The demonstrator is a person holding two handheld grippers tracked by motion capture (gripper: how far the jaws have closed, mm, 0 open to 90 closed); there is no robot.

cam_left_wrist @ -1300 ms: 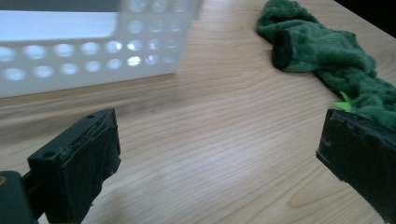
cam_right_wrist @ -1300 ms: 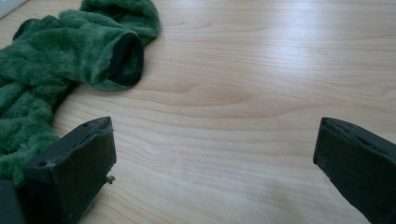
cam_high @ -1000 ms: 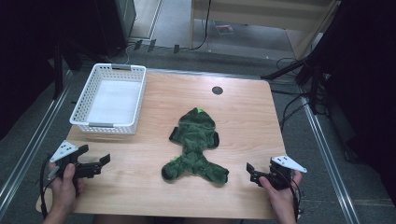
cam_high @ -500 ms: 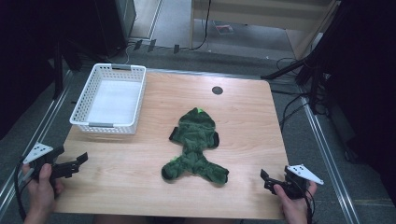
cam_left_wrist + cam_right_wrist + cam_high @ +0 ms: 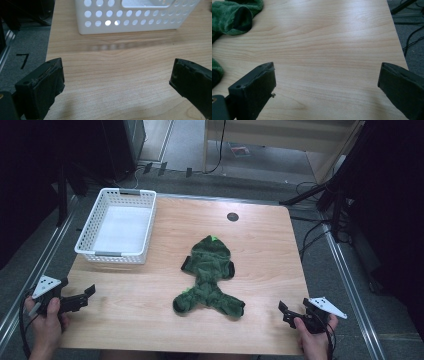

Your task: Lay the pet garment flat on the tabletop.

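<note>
Lying flat mid-table, the green garment (image 5: 209, 277) is kept within reach of both sides. Left gripper (image 5: 86, 294) and right gripper (image 5: 285, 312) are held wide open, empty, near the front corners, well apart from it.

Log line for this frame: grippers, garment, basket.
left gripper: open, empty, near-left table edge | right gripper: open, empty, near-right edge | green fleece hooded garment: flat mid-table, untouched | white perforated plastic basket: empty, far-left

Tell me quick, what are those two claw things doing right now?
Left gripper: open, holding nothing, near the white basket.
Right gripper: open, holding nothing, apart from the green plush garment.
</note>
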